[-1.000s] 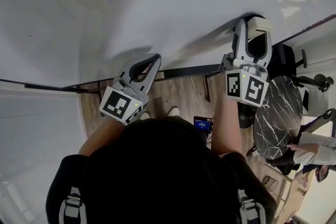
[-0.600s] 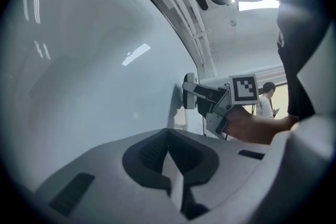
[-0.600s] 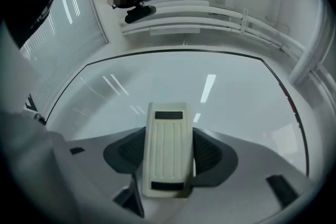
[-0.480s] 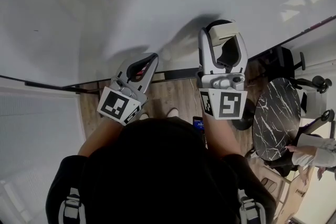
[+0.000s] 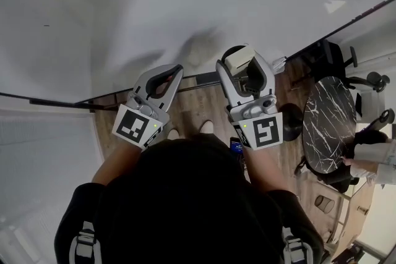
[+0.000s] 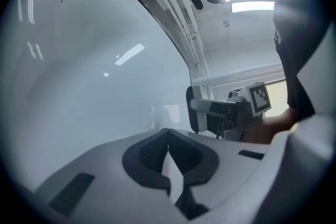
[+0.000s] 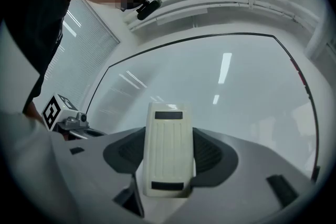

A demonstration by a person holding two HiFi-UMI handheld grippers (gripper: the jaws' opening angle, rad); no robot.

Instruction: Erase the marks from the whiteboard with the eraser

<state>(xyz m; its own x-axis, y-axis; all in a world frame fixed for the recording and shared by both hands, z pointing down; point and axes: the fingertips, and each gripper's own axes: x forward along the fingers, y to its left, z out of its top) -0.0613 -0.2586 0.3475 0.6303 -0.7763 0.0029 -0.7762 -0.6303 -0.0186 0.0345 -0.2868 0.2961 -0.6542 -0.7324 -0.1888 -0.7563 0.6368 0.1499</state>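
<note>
Right gripper clamps eraser near whiteboard bottom edge; left gripper closed, empty. Keep the eraser flat on the board, press evenly, sweep toward the tiny mark at left.

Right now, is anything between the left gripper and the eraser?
No. In the head view the gap between the left gripper and the eraser, clamped in the right gripper, shows only bare whiteboard and wood floor.

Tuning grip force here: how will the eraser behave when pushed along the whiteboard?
The eraser looks like rigid ribbed plastic, so probably stiff and light. Clamped by the right gripper at its sides, it might pivot under uneven pressure. The glossy whiteboard should let it glide.
</note>
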